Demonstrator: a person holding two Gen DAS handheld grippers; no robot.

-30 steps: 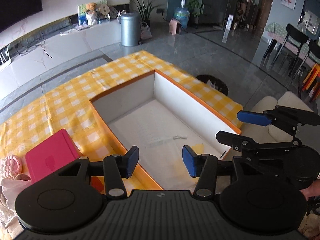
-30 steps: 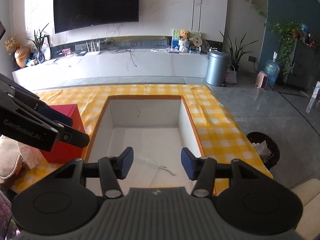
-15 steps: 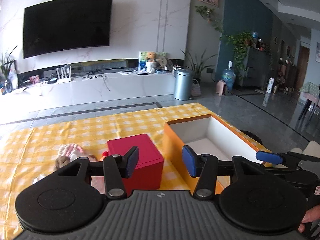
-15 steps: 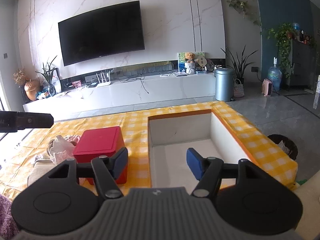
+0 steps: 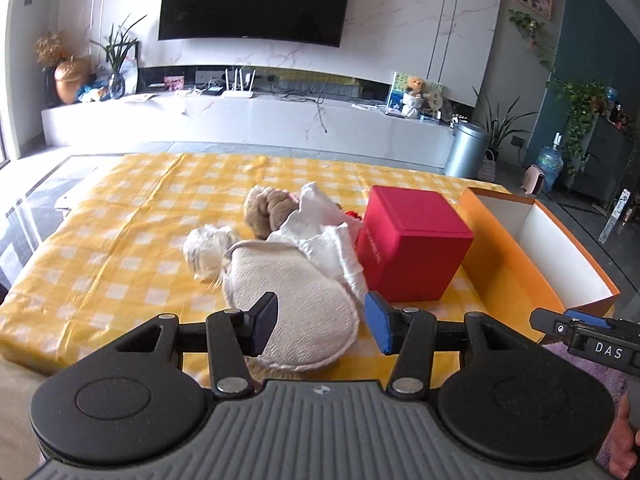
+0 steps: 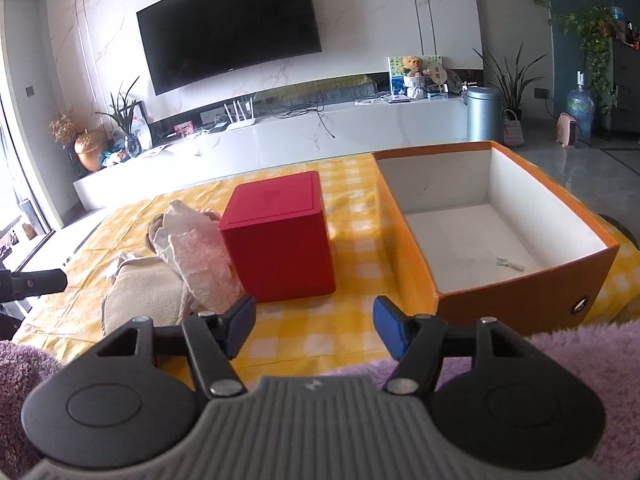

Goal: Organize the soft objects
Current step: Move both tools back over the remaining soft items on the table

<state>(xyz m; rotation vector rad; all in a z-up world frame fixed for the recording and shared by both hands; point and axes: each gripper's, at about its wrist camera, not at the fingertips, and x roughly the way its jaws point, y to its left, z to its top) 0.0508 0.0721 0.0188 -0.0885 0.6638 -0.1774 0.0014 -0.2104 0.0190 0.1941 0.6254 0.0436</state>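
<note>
A heap of soft things lies on the yellow checked cloth (image 5: 120, 220): a cream knitted pad (image 5: 292, 300), a white crumpled cloth (image 5: 328, 240), a brown plush toy (image 5: 268, 208) and a white fluffy piece (image 5: 208, 248). My left gripper (image 5: 322, 322) is open and empty, hovering just in front of the cream pad. My right gripper (image 6: 314, 322) is open and empty, in front of the red box (image 6: 280, 236). The heap also shows in the right wrist view (image 6: 192, 252). The open orange box (image 6: 520, 288) with a white inside stands right of the red box.
The red box (image 5: 412, 240) stands between the heap and the orange box (image 5: 504, 256). A purple fluffy fabric (image 6: 580, 348) lies at the near edge under my right gripper. A TV wall, low cabinet and a metal bin (image 5: 466, 148) stand beyond the table.
Both grippers pulled back from over the orange box and swung left. The left one now faces the heap of soft things; the right one faces the red box. Both stayed open.
</note>
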